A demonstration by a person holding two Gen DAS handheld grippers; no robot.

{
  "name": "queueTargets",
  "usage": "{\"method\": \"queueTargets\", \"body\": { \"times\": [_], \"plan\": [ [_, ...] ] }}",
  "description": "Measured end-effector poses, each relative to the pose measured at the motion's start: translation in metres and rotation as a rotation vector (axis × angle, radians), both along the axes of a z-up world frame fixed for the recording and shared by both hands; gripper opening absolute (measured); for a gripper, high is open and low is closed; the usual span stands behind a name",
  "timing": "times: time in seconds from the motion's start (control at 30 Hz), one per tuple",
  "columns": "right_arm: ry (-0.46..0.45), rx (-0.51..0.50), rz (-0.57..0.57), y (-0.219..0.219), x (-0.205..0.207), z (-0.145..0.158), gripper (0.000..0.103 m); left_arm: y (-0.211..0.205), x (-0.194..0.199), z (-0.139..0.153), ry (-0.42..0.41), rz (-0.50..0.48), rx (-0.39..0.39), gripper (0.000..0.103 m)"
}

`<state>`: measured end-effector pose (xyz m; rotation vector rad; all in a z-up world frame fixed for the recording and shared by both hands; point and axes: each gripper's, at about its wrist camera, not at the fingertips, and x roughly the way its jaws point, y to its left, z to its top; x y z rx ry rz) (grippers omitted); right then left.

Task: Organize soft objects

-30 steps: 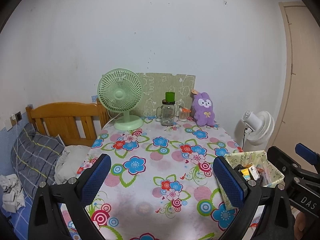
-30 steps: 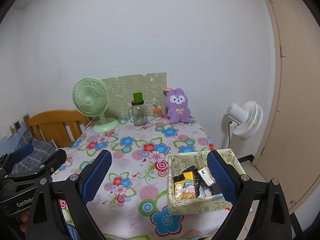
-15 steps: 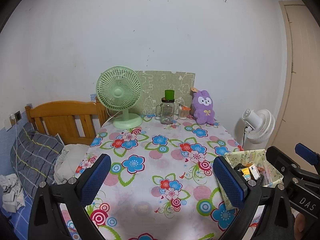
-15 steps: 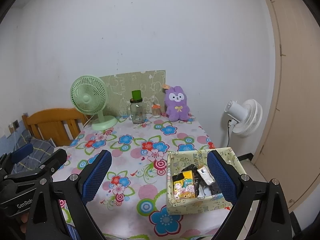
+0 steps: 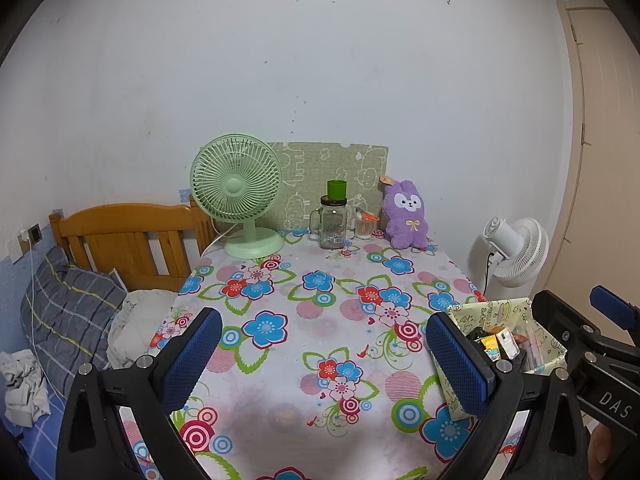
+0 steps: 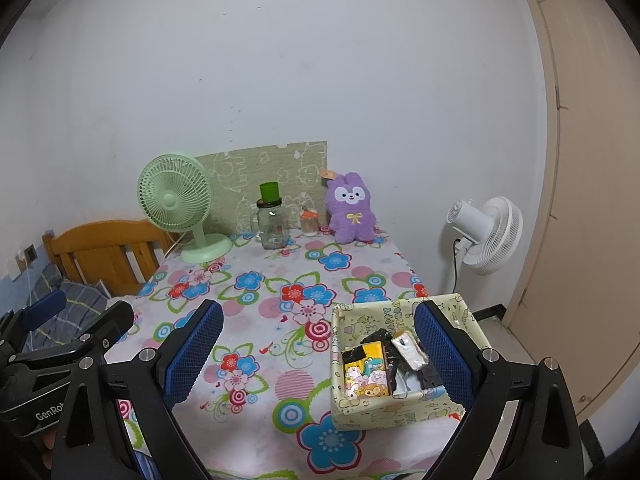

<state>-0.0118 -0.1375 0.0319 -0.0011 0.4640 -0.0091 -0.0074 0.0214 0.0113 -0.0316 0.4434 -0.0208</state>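
A: What is being shown nearest the two grippers?

B: The left gripper (image 5: 320, 354) is being held spread wide with nothing between its blue pads (image 5: 191, 354), above the near edge of the flowered tablecloth (image 5: 320, 292). The right gripper (image 6: 318, 354) is likewise being held released and empty; its right-hand pad is being seen in front of the patterned paper box (image 6: 384, 410), which is sitting on the table's near right corner.

A: What is being kept in that box?

B: Small packets are being held inside it: a yellow cartoon-printed pack (image 6: 366, 372), a silvery sachet (image 6: 408, 352) and some dark wrappers (image 6: 376, 336). In the left wrist view the same box (image 5: 500, 310) is being seen just beyond the left gripper's right finger, with the right gripper's black frame (image 5: 588, 344) beside it.

A: And further ahead of the grippers?

B: Past the bare middle of the cloth, a row of things is being kept along the far edge by the wall. The purple plush bunny (image 6: 350, 208), the soft object, is being propped upright at the far right of that row, well apart from both grippers and from the box. Just to its left a small jar with an orange top (image 6: 309, 222) is being seen, then a glass mason jar (image 6: 273, 224) with a green cup (image 6: 269, 191) resting on its lid, then a green desk fan (image 6: 176, 200) at far left. A green patterned board (image 6: 272, 172) is being leaned against the wall behind them.

A: Anything off the table?

B: A white floor fan (image 6: 486, 234) is being seen to the right, and a wooden headboard (image 5: 124, 232) with a plaid pillow (image 5: 68, 312) to the left.
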Motion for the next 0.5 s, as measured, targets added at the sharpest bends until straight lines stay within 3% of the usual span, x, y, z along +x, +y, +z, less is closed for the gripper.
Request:
{"method": "queueTargets", "body": {
  "times": [0.5],
  "plan": [
    [0.01, -0.002, -0.012, -0.0003, 0.0053, -0.0007, 0.098, -0.0006, 0.0039, -0.003, 0.009, -0.004, -0.001, 0.103]
  ]
}}
